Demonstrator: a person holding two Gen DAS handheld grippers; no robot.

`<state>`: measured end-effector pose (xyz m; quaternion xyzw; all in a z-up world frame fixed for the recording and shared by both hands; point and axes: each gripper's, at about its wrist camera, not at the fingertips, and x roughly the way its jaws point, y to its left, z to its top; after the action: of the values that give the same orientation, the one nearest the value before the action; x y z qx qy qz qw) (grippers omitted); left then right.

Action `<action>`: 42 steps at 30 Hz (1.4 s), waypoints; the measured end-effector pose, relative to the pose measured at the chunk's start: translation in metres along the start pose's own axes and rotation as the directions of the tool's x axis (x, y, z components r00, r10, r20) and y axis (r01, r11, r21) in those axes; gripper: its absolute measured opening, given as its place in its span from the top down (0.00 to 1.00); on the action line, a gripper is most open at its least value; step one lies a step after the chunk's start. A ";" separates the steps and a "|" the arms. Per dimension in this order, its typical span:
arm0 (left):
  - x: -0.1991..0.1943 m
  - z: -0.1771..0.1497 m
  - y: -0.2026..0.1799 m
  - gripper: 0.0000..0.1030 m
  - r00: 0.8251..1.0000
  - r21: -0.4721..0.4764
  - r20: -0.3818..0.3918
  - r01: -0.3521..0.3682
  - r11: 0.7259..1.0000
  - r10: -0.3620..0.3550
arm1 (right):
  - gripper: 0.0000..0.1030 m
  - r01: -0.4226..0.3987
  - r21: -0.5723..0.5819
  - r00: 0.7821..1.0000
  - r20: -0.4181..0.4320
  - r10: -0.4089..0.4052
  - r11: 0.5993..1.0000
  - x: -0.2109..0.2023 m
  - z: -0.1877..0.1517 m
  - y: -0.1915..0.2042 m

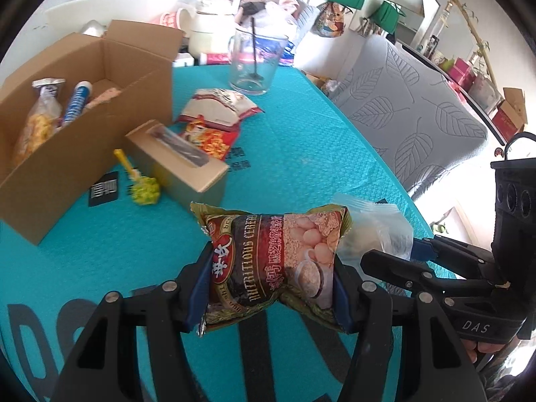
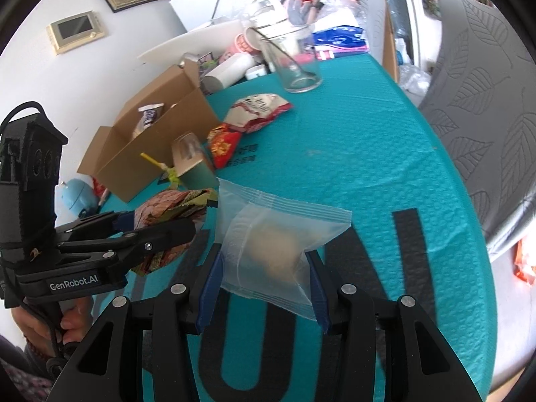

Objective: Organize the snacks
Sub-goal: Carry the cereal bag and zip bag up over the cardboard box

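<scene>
The left gripper (image 1: 273, 278) has its 2 blue pads pressed into the sides of a cereal packet (image 1: 273, 261), which bulges above and below the pinch and hangs clear of the teal tablecloth (image 1: 301, 140). Just to its right, the right gripper (image 2: 264, 288) clamps a clear zip bag (image 2: 268, 234) holding a pale round snack; the bag's sealed edge sticks up past the fingertips, and its jaws sit about half closed on it. The 2 held packets are nearly touching each other.

Just ahead of the left gripper and a little to its left lies a yellow-green candy on a stick (image 1: 144, 191), beside a small kraft box with a clear window (image 1: 177, 164). Touching that box on its far side is a red snack packet (image 1: 211, 139), and beyond that a red-and-white packet (image 1: 217, 105).

Further left stands an open cardboard box (image 1: 43, 181) with 2 packets upright inside: a clear bag of yellow snacks (image 1: 37, 124) and a blue-and-white tube pack (image 1: 77, 100).

Far ahead, near the tablecloth's back edge, stands a glass beaker (image 1: 253, 63) with a dark stirrer leaning in it. To the far right is a grey leaf-patterned chair back (image 1: 412, 114).
</scene>
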<state>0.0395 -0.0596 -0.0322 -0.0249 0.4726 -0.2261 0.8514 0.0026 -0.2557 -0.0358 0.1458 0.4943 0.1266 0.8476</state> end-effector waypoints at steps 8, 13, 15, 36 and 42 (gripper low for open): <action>-0.042 -0.011 0.034 0.43 0.995 -0.074 0.080 -0.047 0.996 0.053 | 0.55 -0.101 -0.095 0.995 -0.010 0.101 0.990 0.012 0.006 0.048; -0.071 -0.017 0.055 0.43 0.987 -0.118 0.131 -0.082 0.990 0.097 | 0.55 -0.164 -0.158 0.987 -0.026 0.162 0.974 0.020 0.013 0.080; -0.082 -0.018 0.063 0.43 0.981 -0.139 0.156 -0.093 0.986 0.114 | 0.55 -0.171 -0.185 0.985 -0.024 0.169 0.968 0.021 0.017 0.092; -0.165 0.044 0.104 0.43 0.878 -0.160 0.426 -0.166 0.973 0.220 | 0.55 -0.206 -0.380 0.959 0.106 0.264 0.902 0.006 0.106 0.184; -0.166 0.077 0.117 0.42 0.839 -0.170 0.477 -0.203 0.964 0.261 | 0.55 -0.194 -0.411 0.948 0.155 0.278 0.891 0.012 0.149 0.195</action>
<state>0.0695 0.0997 0.1122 -0.0725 0.2499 -0.0802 0.9622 0.1246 -0.0894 0.0966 0.0456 0.3454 0.3089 0.8850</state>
